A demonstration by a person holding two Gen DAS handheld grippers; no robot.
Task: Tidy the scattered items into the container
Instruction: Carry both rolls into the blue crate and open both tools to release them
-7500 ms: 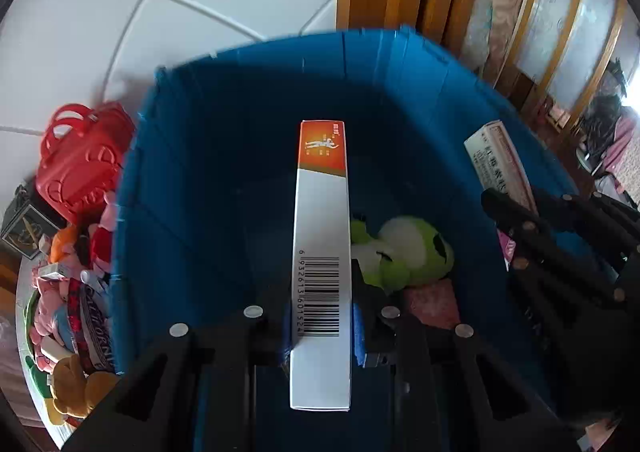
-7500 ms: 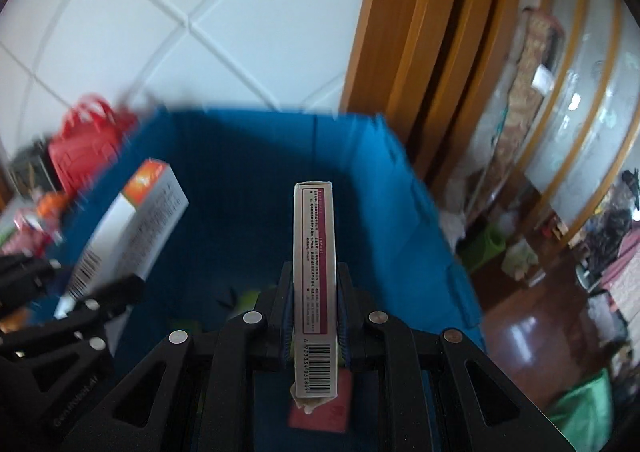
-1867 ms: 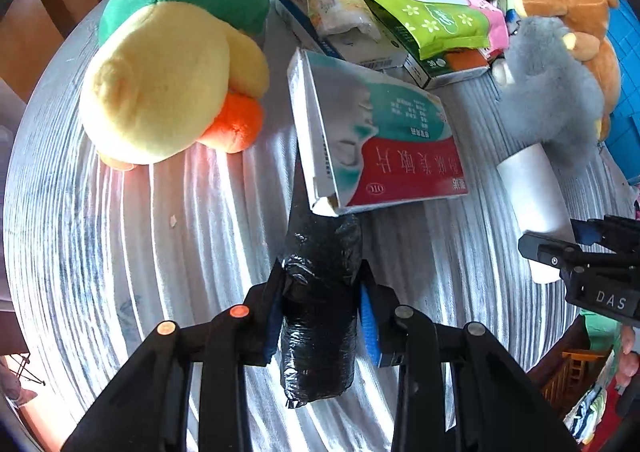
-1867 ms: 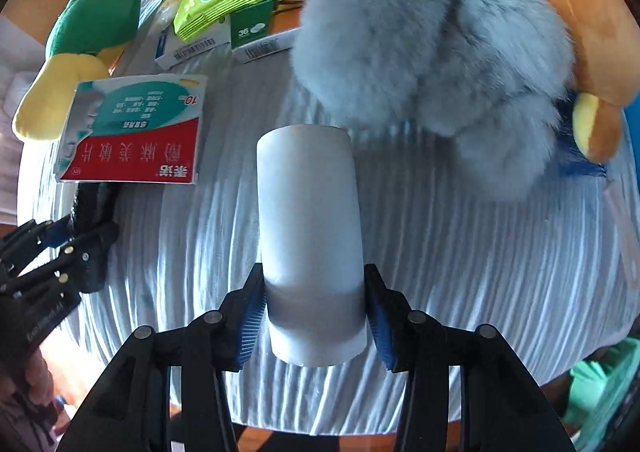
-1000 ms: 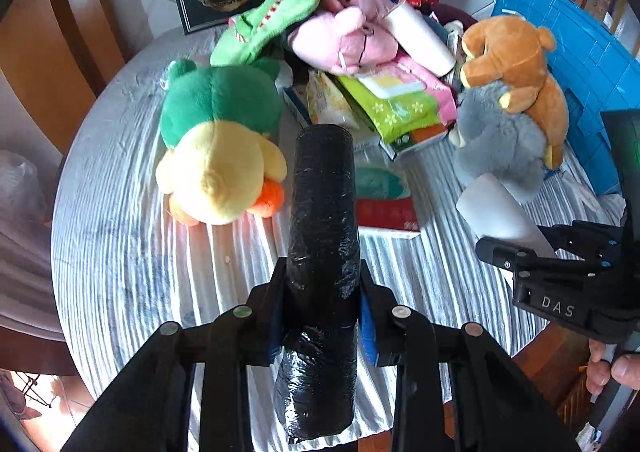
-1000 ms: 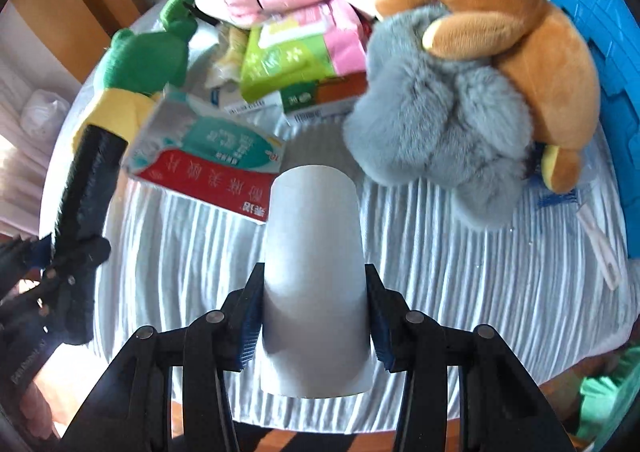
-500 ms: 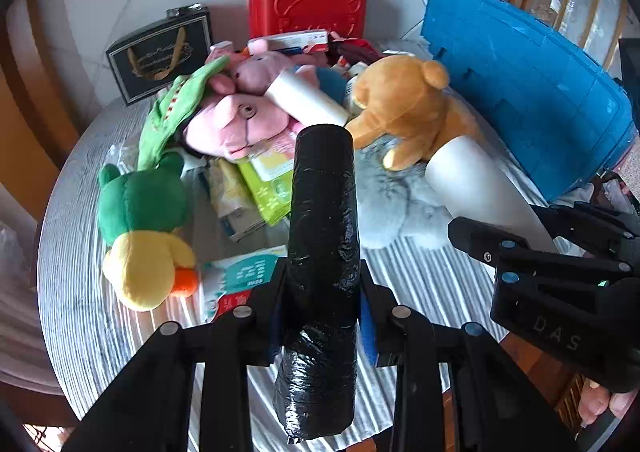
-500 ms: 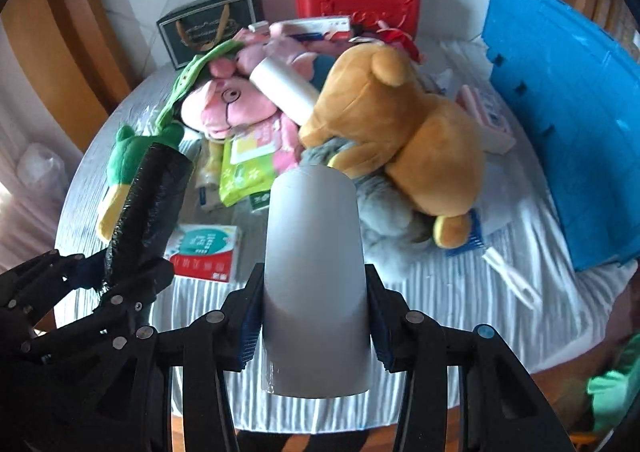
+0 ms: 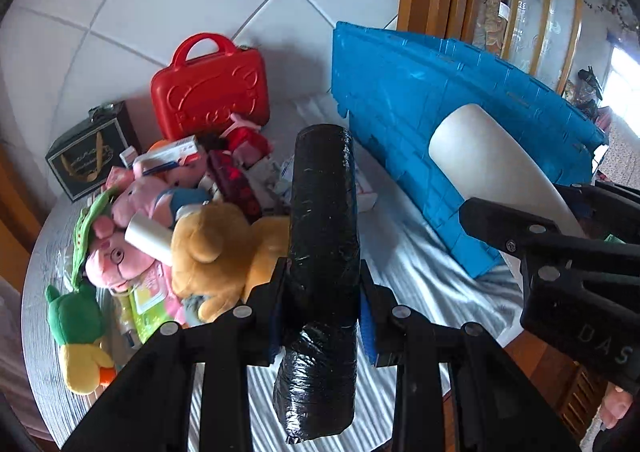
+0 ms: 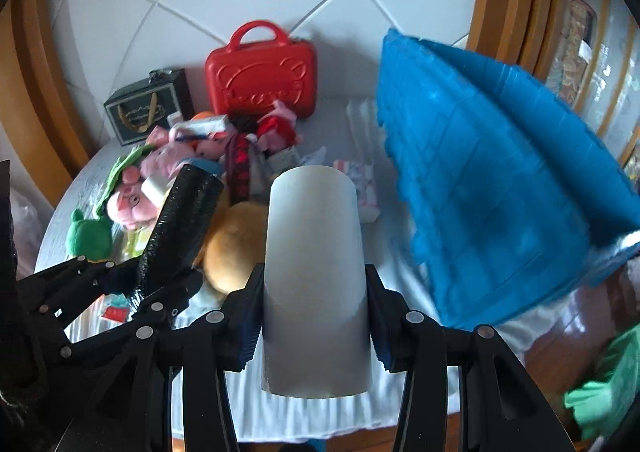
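Note:
My left gripper [image 9: 322, 312] is shut on a black roll [image 9: 322, 236] wrapped in glossy film, held above the table. My right gripper [image 10: 316, 318] is shut on a white roll [image 10: 314, 252], also lifted. Each view shows the other hand's load: the white roll [image 9: 484, 160] at the right of the left wrist view, the black roll [image 10: 180, 224] at the left of the right wrist view. The blue container [image 9: 432, 116] [image 10: 492, 188] stands at the table's right side, its ribbed outer wall facing me; its inside is hidden.
On the round table [image 9: 404, 256] lie a brown teddy bear [image 9: 216, 248], pink plush pigs [image 9: 132, 232], a green and yellow plush [image 9: 80, 336], small boxes and packets. A red case [image 9: 210, 88] and a dark gift bag [image 9: 90, 152] stand by the tiled wall. Wooden frames rise behind the container.
Both grippers have risen and swung right with their rolls. The toy pile has slid lower and left in view, and the blue container has come closer, filling the right side.

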